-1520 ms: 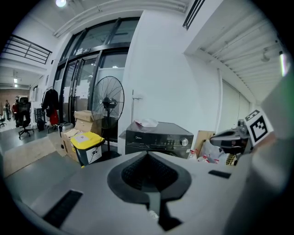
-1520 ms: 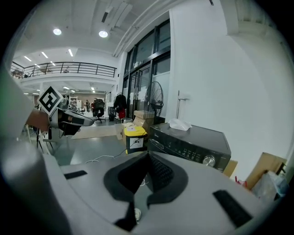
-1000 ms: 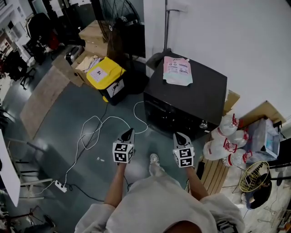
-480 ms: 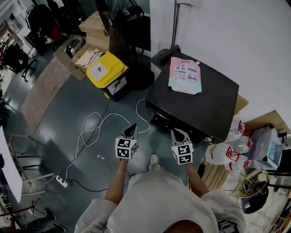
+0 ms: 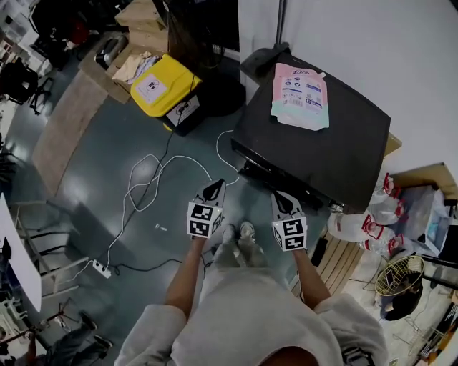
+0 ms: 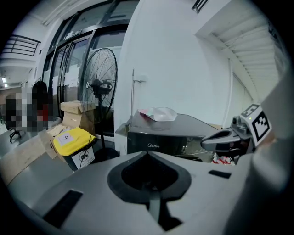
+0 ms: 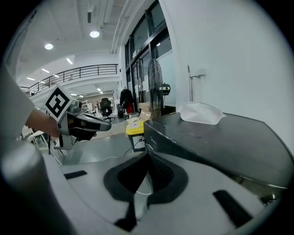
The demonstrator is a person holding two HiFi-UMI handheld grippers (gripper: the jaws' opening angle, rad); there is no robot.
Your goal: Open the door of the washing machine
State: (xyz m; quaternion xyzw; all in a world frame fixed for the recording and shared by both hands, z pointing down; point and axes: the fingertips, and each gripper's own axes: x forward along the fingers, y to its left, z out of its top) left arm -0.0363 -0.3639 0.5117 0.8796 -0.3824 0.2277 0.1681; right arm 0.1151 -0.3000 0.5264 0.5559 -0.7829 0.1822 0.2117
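Note:
The washing machine [image 5: 322, 146] is a black top-loading box against the white wall, and its lid lies flat and closed. A pink and white pouch [image 5: 300, 86] lies on that lid. My left gripper [image 5: 215, 187] is held over the floor just short of the machine's front left corner, jaws shut and empty. My right gripper [image 5: 280, 196] is beside it, close to the machine's front face, jaws together with nothing between them. In the left gripper view the machine's front [image 6: 158, 140] stands straight ahead. In the right gripper view its top [image 7: 216, 142] fills the right side.
A yellow-lidded bin [image 5: 166, 89] and cardboard boxes [image 5: 139, 14] stand left of the machine, beside a tall standing fan [image 6: 101, 87]. A white cable [image 5: 154, 186] loops over the floor to a power strip [image 5: 100, 270]. Detergent bottles [image 5: 372, 221] and a wooden pallet [image 5: 336, 261] sit to the right.
Both grippers have moved forward and down toward the machine's front, staying side by side and shut. The person has stepped closer to the machine.

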